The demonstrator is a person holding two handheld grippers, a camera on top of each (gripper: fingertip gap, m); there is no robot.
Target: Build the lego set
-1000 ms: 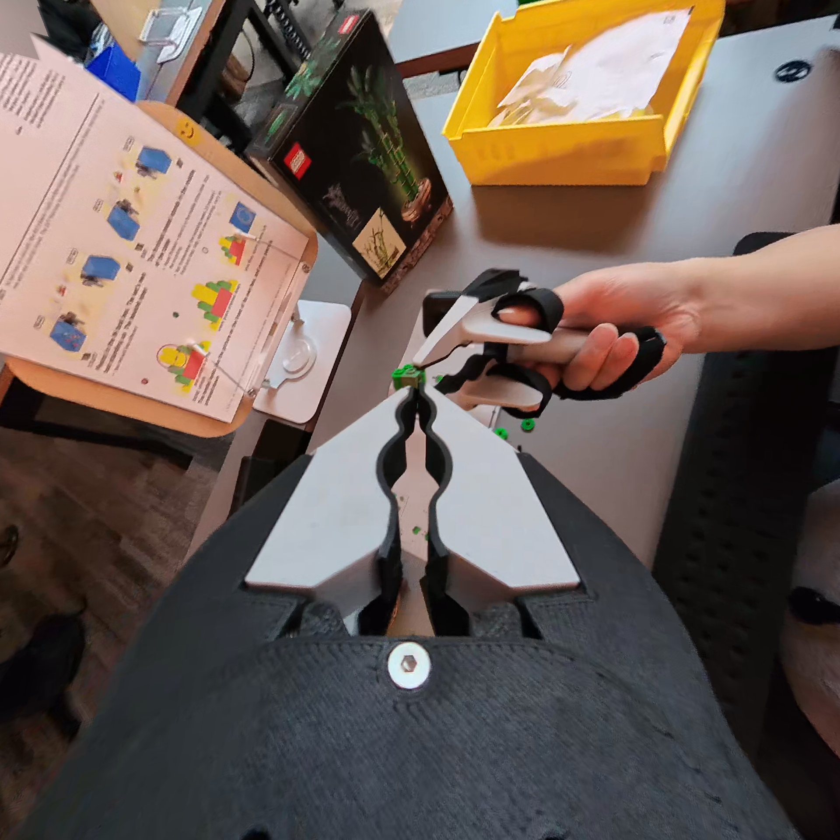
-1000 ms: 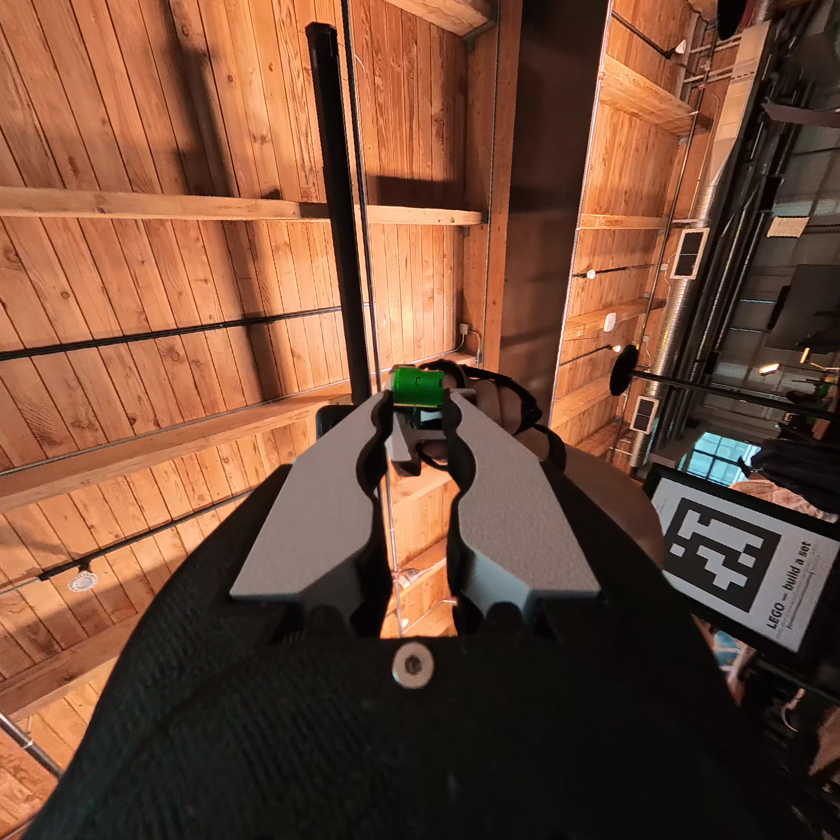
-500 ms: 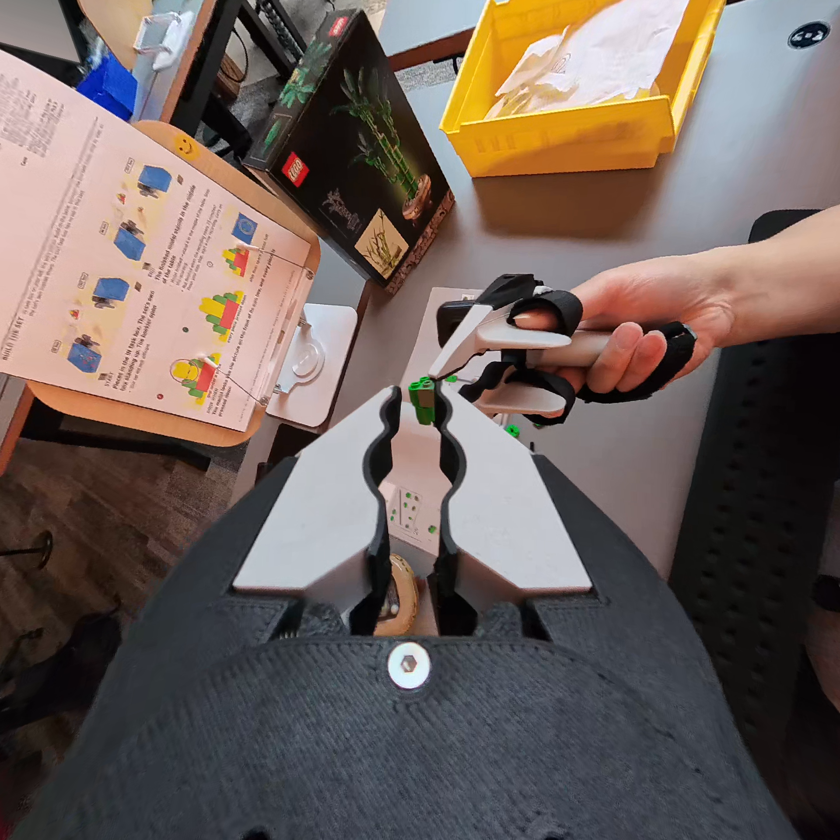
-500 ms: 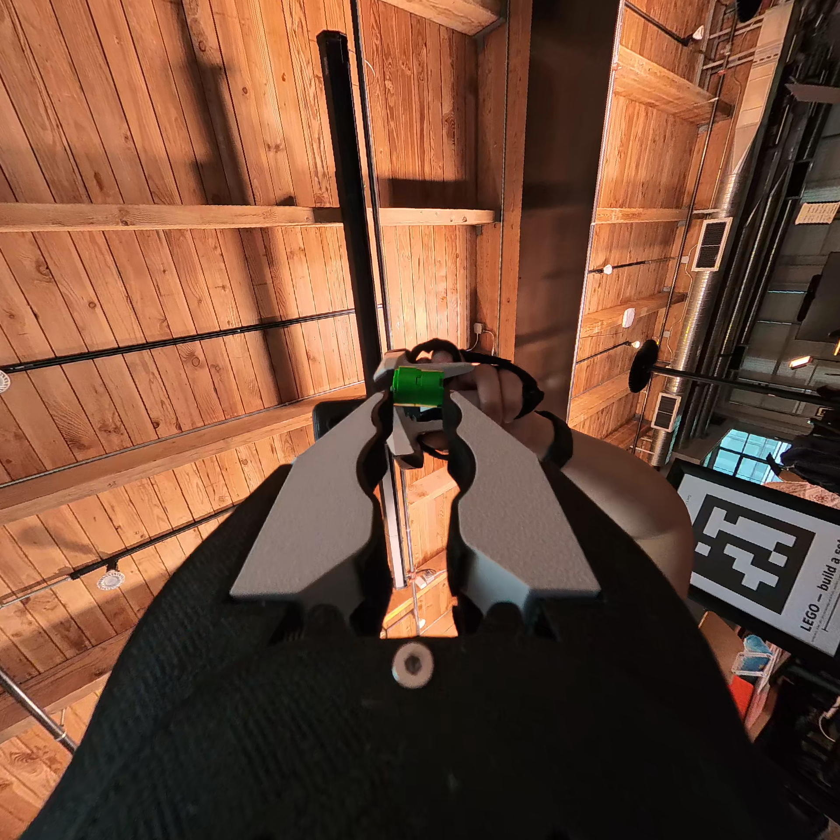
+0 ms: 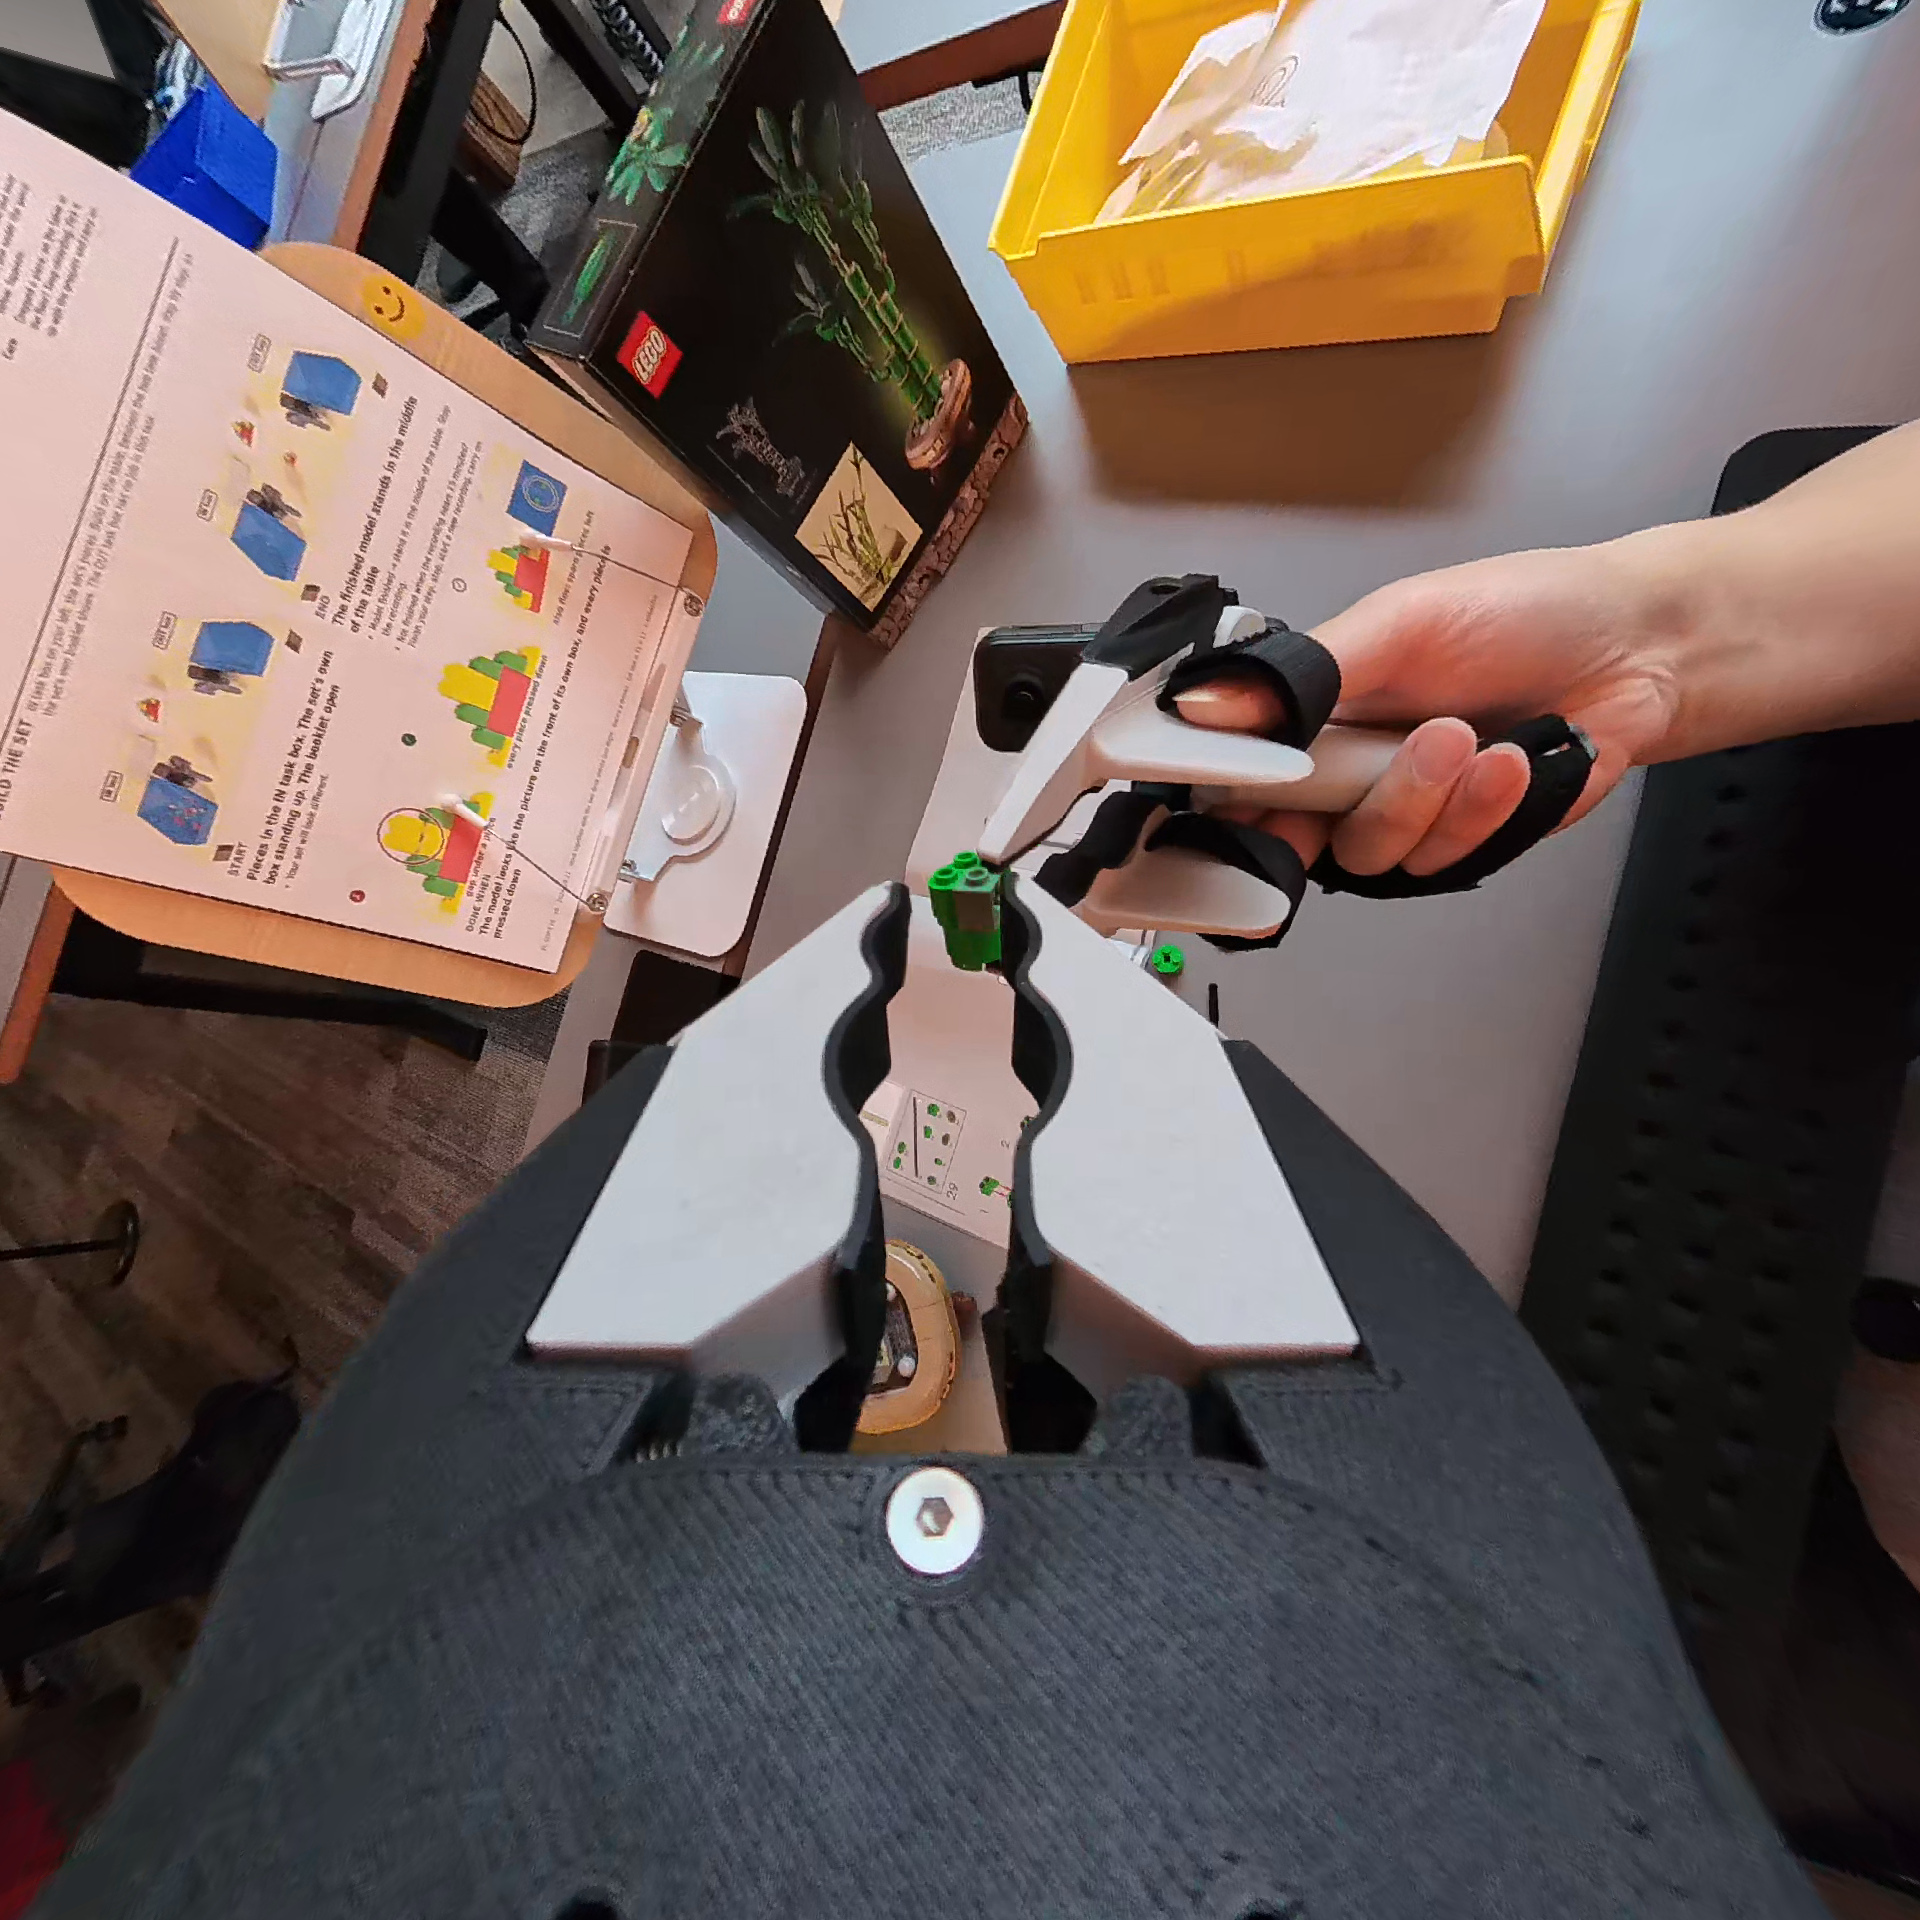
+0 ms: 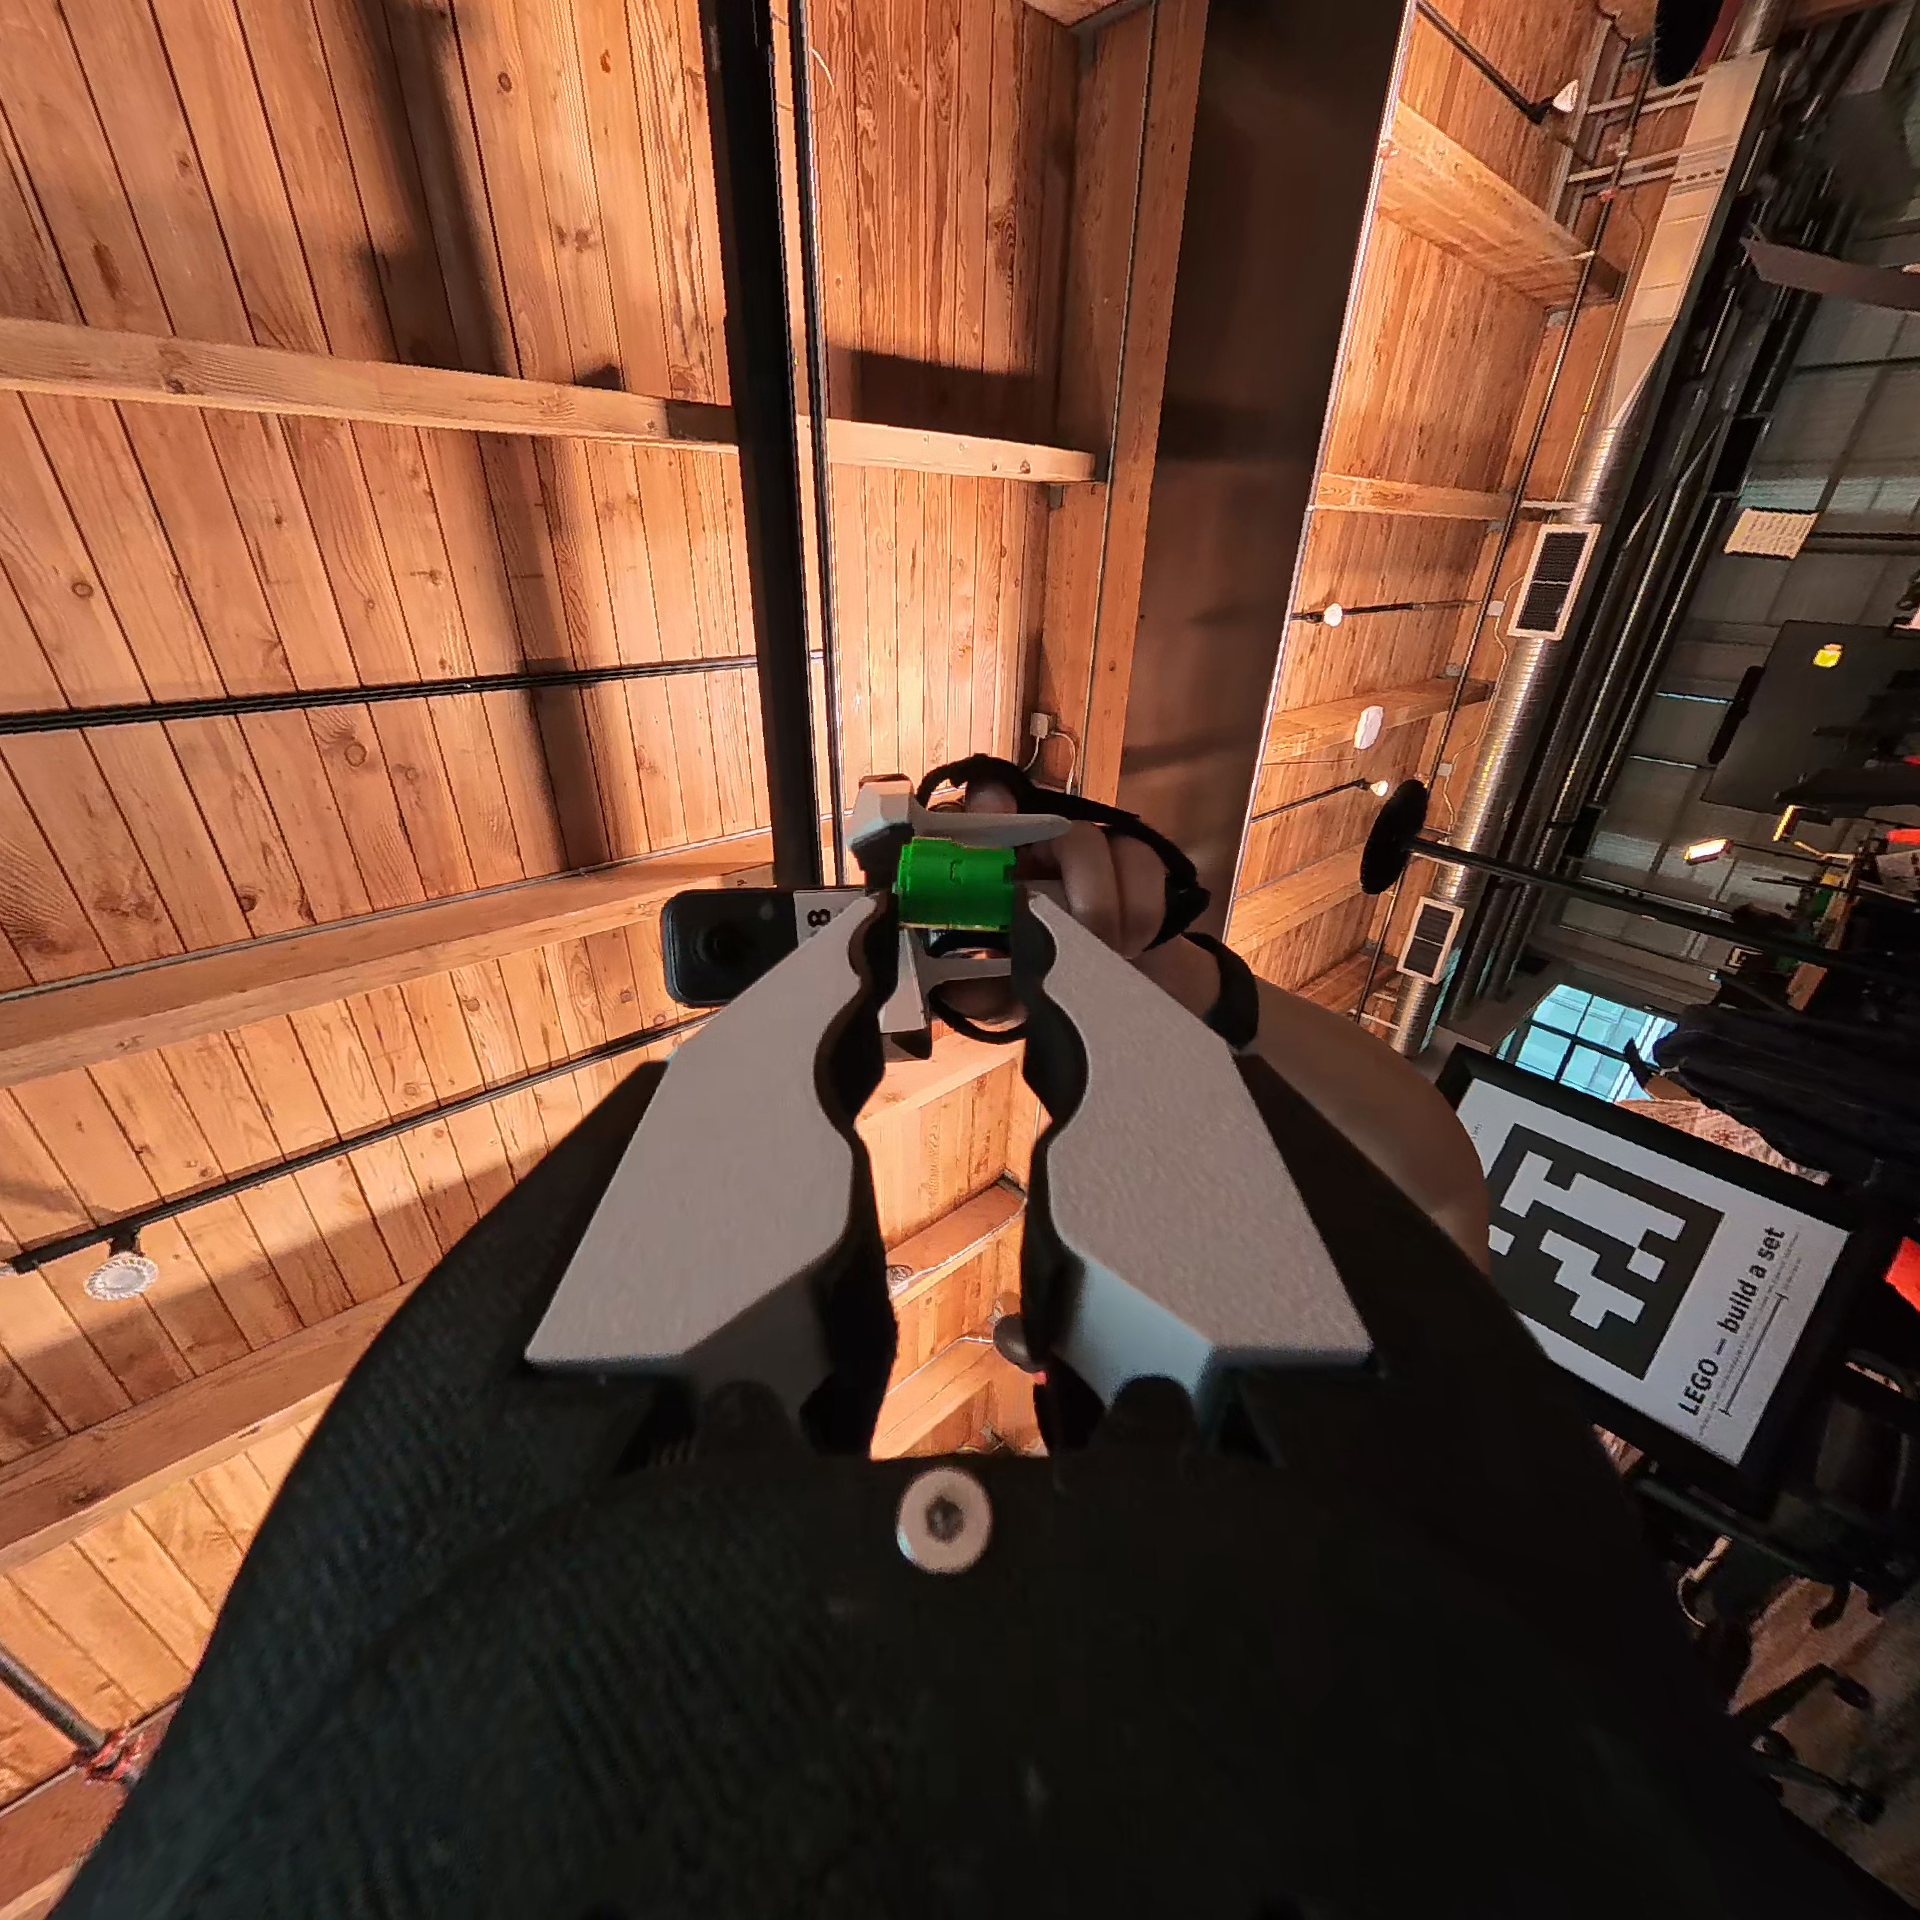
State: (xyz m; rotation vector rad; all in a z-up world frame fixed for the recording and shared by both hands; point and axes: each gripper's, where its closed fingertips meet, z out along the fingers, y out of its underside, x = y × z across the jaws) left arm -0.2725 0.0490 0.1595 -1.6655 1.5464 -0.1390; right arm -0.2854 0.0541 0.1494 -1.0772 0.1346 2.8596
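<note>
A small green lego assembly (image 5: 964, 920) hangs above the grey table (image 5: 1403, 520). My right gripper (image 5: 1013, 868), held by a hand, reaches in from the right and is shut on it. In the right wrist view the green assembly (image 6: 951, 883) is pinched between the tips of my right gripper (image 6: 948, 914), which points up at the ceiling. My left gripper (image 5: 954, 906) is open around the piece: the piece lies by its right finger, with a gap to the left finger. The left gripper (image 6: 935, 831) also shows behind the piece in the right wrist view.
A yellow bin (image 5: 1278, 260) with white paper stands at the back. A black set box (image 5: 790, 343) lies beside it. An instruction sheet (image 5: 312, 623) rests on a wooden board at left. An open booklet (image 5: 935, 1143) and a loose green stud (image 5: 1168, 958) lie below the grippers. My left and right fingertips are right by each other.
My left gripper was shut on the green piece and has opened, letting it go. The right gripper keeps its hold on it. The left view has moved closer.
</note>
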